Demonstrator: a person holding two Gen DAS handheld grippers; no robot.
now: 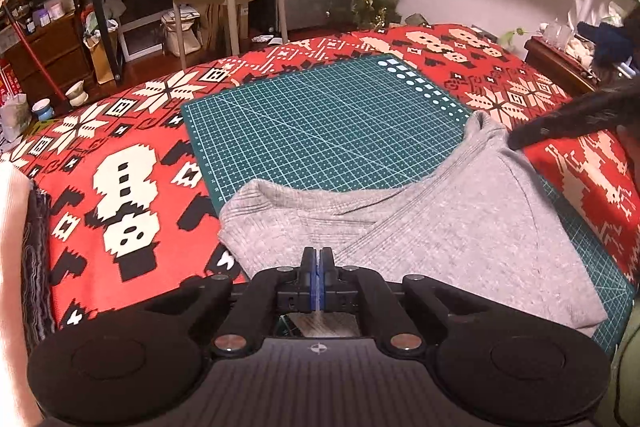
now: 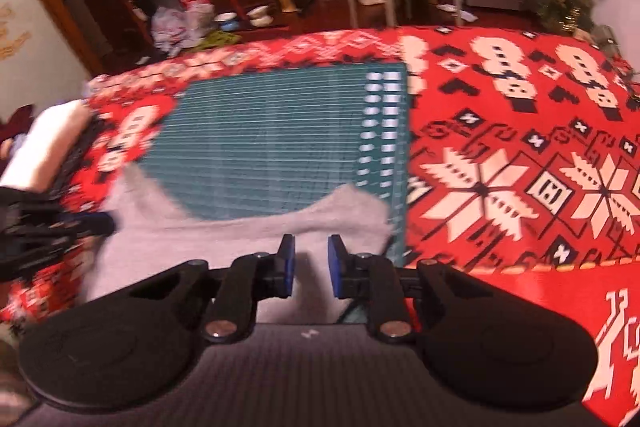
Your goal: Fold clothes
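Presently, garment: a grey knitted garment (image 1: 432, 227) is seen lying partly on the green cutting mat (image 1: 320, 123) and partly over its near edge, on the table covered by a red patterned cloth (image 1: 120, 163); its two upper corners are raised or curled, and a diagonal crease is seen across the middle.
Fold state: it cannot be settled whether a fold has been laid or the cloth is merely being spread; the scene would suit both a garment being flattened and one half-folded.
Left claw: the left claw (image 1: 319, 259) is seen closed, its blue pads pressed together at the near hem of the grey cloth; whether fabric is pinched between them cannot be told, since the pads are met almost flush.
Right claw: the right claw (image 2: 311, 263) is held open by a moderate gap, poised over the right part of the garment near its curled corner; nothing is gripped, and contact with the cloth cannot be confirmed. The right view is blurred.
Handling well: in judgement, a corner should be taken through one layer only, both claws kept level so the edge is carried straight, and the cloth laid down without drag so that the knit is not bunched.
Other items: a folded pile (image 1: 16, 247) is seen at the left edge of the table.
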